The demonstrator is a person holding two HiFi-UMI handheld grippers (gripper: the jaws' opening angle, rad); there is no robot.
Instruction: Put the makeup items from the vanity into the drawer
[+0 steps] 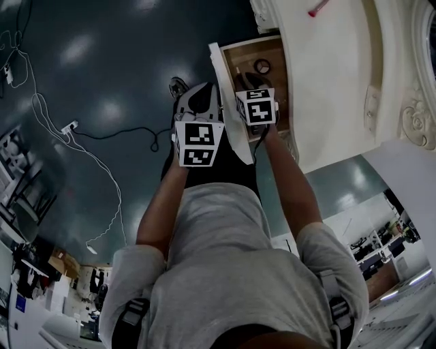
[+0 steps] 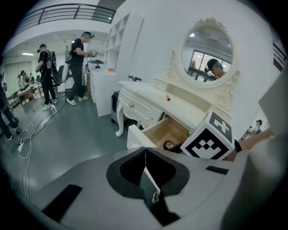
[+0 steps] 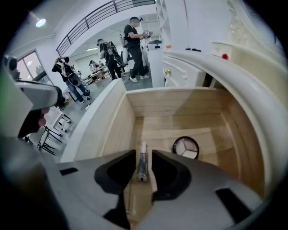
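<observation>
A slim tube (image 3: 143, 148) is pinched between the jaws of the right hand-held gripper (image 3: 143, 157), low in the frame over the open wooden drawer (image 3: 180, 108), where a round compact (image 3: 185, 148) lies just right of centre. The white desk (image 3: 211, 67) curves along the right edge with a small red item (image 3: 224, 56) on top, above a dark glossy floor (image 1: 102, 68) strewn with cables (image 1: 102, 163). The left hand-held gripper (image 2: 145, 155), pressed together on nothing, hangs before the drawer, and people (image 3: 135, 45) stand at upper centre.

Glossy grey floor (image 2: 67, 134), white walls (image 2: 153, 18), balcony railing (image 2: 67, 12)
</observation>
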